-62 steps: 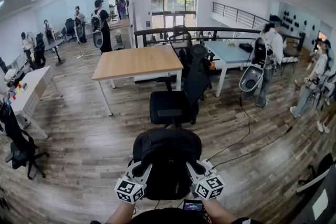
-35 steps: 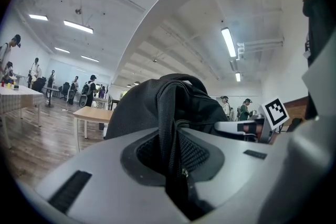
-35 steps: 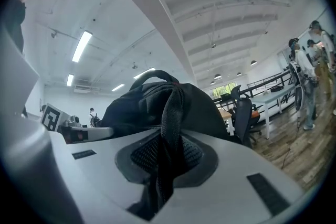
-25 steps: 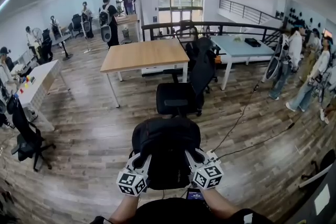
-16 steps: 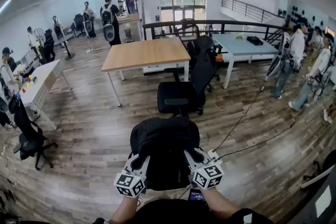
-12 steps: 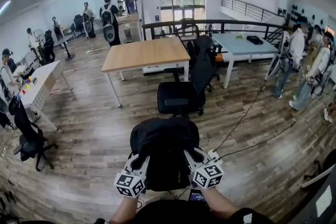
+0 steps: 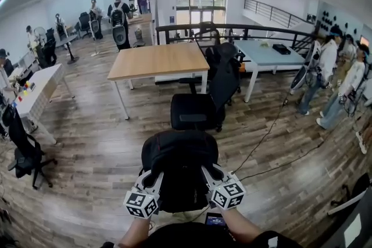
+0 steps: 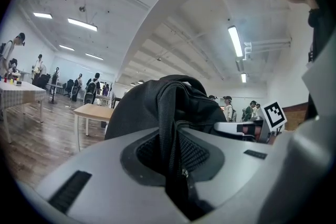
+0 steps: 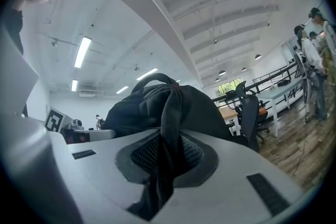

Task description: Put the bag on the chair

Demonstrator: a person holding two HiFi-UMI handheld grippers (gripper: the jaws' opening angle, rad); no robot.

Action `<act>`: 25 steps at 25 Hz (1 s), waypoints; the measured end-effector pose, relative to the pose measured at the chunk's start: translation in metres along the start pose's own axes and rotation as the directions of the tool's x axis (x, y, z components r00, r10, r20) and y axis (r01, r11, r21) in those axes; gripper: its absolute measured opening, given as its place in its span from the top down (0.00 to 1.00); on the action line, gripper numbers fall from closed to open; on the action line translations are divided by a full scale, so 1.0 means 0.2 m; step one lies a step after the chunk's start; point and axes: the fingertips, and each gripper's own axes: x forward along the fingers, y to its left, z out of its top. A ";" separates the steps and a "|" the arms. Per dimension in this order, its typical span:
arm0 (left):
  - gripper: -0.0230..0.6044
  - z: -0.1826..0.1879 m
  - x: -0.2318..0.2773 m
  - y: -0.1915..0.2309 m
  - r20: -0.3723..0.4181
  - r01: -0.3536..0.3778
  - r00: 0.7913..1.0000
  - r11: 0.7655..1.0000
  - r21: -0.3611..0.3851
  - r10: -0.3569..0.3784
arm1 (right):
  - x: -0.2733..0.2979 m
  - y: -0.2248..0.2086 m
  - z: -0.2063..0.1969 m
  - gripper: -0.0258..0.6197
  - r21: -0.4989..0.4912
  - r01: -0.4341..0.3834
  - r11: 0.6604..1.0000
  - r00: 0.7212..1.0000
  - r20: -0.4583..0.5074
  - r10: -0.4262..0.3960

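Observation:
A black backpack [image 7: 180, 165] hangs in front of me, held up above the wooden floor between both grippers. My left gripper [image 7: 152, 178] is shut on its left shoulder strap [image 8: 169, 139], which runs down between the jaws. My right gripper [image 7: 210, 176] is shut on the right strap [image 9: 167, 144] in the same way. A black office chair [image 7: 197, 108] stands just beyond the bag, its seat facing me and its back on the far right side. The bag's body [image 8: 157, 107] fills the middle of the left gripper view, and the bag [image 9: 157, 105] likewise in the right gripper view.
A wooden table [image 7: 154, 61] stands behind the chair, a pale blue table [image 7: 261, 55] to its right. A white desk [image 7: 35, 87] and another black chair [image 7: 20, 151] are at the left. Black cables [image 7: 273, 142] trail over the floor at right. Several people stand around the room.
The view has crept a little closer to the chair and shifted slightly left. Both grippers keep their hold on the bag's straps, unchanged.

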 end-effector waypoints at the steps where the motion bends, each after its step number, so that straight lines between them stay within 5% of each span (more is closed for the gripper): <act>1: 0.87 0.00 0.04 0.03 -0.002 0.003 1.000 1.000 0.000 -0.003 | 0.04 -0.02 0.00 0.87 0.000 0.001 1.000 1.000 0.000 -0.001; 11: 0.87 0.08 0.46 0.40 0.024 0.038 0.999 0.998 -0.041 -0.037 | 0.54 -0.26 0.08 0.87 -0.017 0.010 1.000 1.000 0.016 -0.010; 25: 0.87 0.28 0.89 0.95 0.035 0.060 0.997 0.997 0.040 -0.062 | 1.21 -0.40 0.22 0.87 0.000 0.043 0.999 0.998 0.044 -0.043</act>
